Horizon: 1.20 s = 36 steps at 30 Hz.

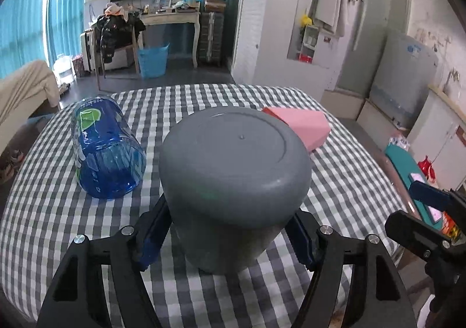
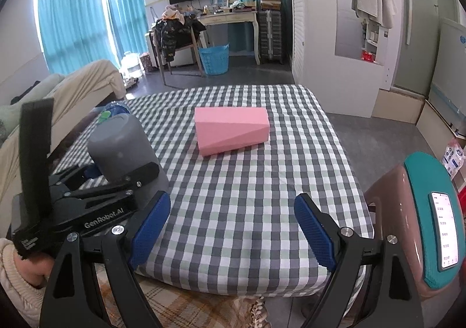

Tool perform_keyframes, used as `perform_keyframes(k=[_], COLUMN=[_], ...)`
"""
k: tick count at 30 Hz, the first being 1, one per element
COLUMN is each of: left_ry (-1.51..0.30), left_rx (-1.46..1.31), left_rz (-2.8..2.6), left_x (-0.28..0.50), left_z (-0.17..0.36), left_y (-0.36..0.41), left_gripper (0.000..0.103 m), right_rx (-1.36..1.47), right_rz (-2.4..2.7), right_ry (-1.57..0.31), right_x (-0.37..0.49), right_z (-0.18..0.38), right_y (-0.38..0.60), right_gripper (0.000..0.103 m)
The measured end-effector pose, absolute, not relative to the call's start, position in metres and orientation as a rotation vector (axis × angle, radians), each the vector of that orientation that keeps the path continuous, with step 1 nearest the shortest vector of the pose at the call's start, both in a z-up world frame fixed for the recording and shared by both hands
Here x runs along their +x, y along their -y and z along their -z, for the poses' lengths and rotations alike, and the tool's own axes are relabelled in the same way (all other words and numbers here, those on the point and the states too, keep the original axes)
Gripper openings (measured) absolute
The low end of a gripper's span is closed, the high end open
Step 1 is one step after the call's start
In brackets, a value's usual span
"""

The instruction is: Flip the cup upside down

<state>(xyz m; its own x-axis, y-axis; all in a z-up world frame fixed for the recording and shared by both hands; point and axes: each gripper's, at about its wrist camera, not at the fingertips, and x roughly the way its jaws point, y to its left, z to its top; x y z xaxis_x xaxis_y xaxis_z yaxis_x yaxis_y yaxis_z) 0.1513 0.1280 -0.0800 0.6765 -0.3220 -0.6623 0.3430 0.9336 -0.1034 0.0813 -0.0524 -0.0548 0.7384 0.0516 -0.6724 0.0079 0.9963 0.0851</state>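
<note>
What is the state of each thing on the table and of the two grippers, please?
grey cup: upside down, base up, standing on the table.
left gripper: fingers on both sides of the cup, apparently shut on it.
right gripper: open, holds nothing.
blue bottle: lying on its side.
pink box: lying flat, closed.
checkered tablecloth: spread over the table.

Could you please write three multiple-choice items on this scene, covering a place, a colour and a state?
1. Where does the blue bottle lie relative to the grey cup in the left wrist view?
A. left
B. right
C. on top

2. What colour is the box?
A. yellow
B. pink
C. green

3. How is the right gripper?
A. clamping the box
B. holding the bottle
C. open and empty

Answers: 1 A, the bottle rests left of the cup; 2 B, its faces are pink; 3 C, only checked cloth shows between its fingers.
</note>
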Motion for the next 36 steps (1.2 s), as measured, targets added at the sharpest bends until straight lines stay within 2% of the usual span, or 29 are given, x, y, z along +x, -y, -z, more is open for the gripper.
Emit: perform_keyframes(k=[6,11,17,25,30,36], left_ry=[-0.749,-0.655,-0.526,-0.337,-0.313,-0.334], left_rx=[0.008,0.003,0.055,0.005,-0.039,-0.041], left_rz=[0.388,0.375,0.385,0.329,0.251,0.184], left_x=[0.15,0.14,0.117,0.056,0.026,0.011], left_z=[0.08,0.056,0.007,-0.064,-0.061,-0.032], left_y=[-0.13,-0.14,-0.141,-0.179,-0.206,-0.227], left_gripper=[0.077,0.089,0.089,0.089,0.09,0.09], right_rx=[0.089,0.083,0.074,0.055,0.016,-0.012], right_rz=[-0.022,-0.016,-0.01,-0.021,-0.044,-0.087], right_ry=[-0.739,-0.725,-0.683,-0.574,-0.497,-0.447], right_x=[0.08,0.071,0.054,0.014,-0.014,-0.022], right_z=[0.056,0.049,0.032,-0.004,-0.02,-0.016], right_y=[0.053,0.053,0.049,0.036,0.019,-0.008], right_gripper=[0.087,0.087,0.087,0.087,0.087,0.087])
